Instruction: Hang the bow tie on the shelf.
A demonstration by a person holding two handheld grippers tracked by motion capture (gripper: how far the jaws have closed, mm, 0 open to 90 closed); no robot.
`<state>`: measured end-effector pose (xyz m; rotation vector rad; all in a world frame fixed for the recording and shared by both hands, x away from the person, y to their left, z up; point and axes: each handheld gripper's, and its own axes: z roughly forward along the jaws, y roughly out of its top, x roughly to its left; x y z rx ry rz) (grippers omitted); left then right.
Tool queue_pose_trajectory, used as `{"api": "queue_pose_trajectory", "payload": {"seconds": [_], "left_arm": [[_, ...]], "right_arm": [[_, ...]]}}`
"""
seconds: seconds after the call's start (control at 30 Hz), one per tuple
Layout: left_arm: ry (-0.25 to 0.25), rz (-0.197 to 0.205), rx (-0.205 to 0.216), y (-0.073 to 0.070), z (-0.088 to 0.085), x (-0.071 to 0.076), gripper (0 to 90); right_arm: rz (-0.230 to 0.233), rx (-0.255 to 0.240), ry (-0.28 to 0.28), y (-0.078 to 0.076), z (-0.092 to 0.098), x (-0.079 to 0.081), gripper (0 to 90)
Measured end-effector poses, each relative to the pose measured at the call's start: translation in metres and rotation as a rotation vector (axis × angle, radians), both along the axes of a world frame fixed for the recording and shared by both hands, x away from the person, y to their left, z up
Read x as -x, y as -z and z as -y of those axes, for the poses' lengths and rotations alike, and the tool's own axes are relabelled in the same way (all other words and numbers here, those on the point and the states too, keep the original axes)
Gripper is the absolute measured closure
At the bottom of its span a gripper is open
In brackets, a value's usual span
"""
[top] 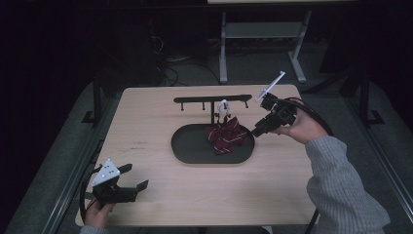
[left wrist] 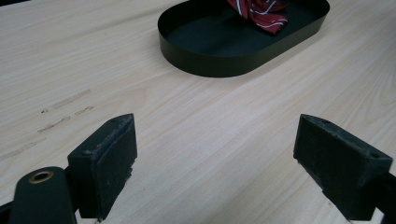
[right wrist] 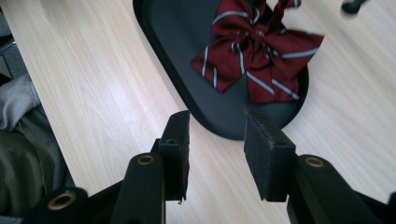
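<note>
Bow tie (left wrist: 259, 12) cropped above tray (left wrist: 224, 51)

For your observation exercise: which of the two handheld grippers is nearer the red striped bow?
The right gripper, at the black oval tray's edge beside the bow; the left gripper sits far away.

A light wood-grain table (top: 160, 190) with rounded corners stands on a grey floor (top: 253, 68) in a dimly lit room, its top the brightest surface in the high view. Beyond its far edge, the pale metal legs of a second desk (top: 223, 53) rise into shadow, joined by a crossbar. Dark cables (top: 168, 68) trail across the floor to the left of those legs. Black frame uprights (top: 97, 97) flank the table on both sides. The far background is almost entirely black, possibly a dark wall or curtain.
</note>
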<state>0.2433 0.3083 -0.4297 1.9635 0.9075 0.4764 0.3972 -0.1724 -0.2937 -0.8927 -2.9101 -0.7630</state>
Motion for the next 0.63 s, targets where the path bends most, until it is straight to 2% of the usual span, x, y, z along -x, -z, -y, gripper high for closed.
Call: {"api": "queue_pose_trajectory", "payload": {"seconds": [0.23, 0.43, 0.63], "left_arm": [[0.001, 0.0, -0.001, 0.0, 0.0, 0.0, 13.1], [-0.001, 0.0, 0.001, 0.001, 0.001, 0.0, 13.1], [-0.001, 0.001, -0.001, 0.001, 0.001, 0.0, 13.1]], "right_arm": [[-0.019, -0.007, 0.011, 0.017, 0.011, 0.012, 58.6], [-0.042, -0.023, 0.03, 0.039, 0.021, 0.023, 58.3], [-0.038, -0.033, 0.047, 0.052, 0.028, 0.037, 56.2]]}}
